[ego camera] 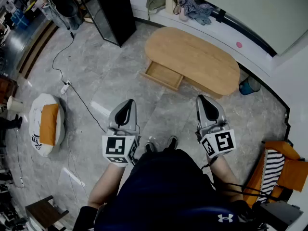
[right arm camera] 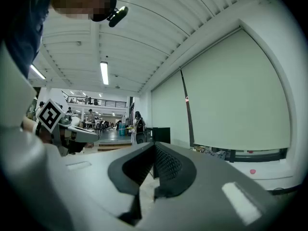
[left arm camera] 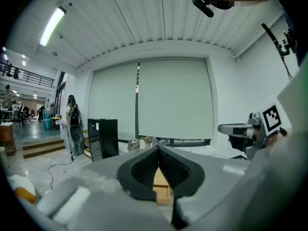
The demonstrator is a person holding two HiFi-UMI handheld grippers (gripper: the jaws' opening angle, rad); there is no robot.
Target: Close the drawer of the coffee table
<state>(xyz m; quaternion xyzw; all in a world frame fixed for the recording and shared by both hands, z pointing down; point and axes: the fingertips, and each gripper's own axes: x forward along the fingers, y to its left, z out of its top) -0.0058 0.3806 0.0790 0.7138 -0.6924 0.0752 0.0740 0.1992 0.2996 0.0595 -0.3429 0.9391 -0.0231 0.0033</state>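
Note:
An oval light-wood coffee table [ego camera: 207, 57] stands on the grey floor ahead of me, with its drawer [ego camera: 162, 75] pulled out toward me on its left part. Both grippers hang well short of it, at about waist height. My left gripper [ego camera: 128, 103] is shut with nothing between its jaws. My right gripper [ego camera: 201, 99] is shut and empty too. In the left gripper view the drawer [left arm camera: 161, 183] shows just below the closed left gripper [left arm camera: 158, 148]. The right gripper [right arm camera: 154, 146] points level toward the room.
A black cabinet [ego camera: 114, 11] stands left of the table and a teal bin [ego camera: 249, 86] at its right end. Bags [ego camera: 185, 6] lie on the window ledge behind. A cable and power strip [ego camera: 65, 86] cross the floor at left, beside a white-orange cushion [ego camera: 46, 124].

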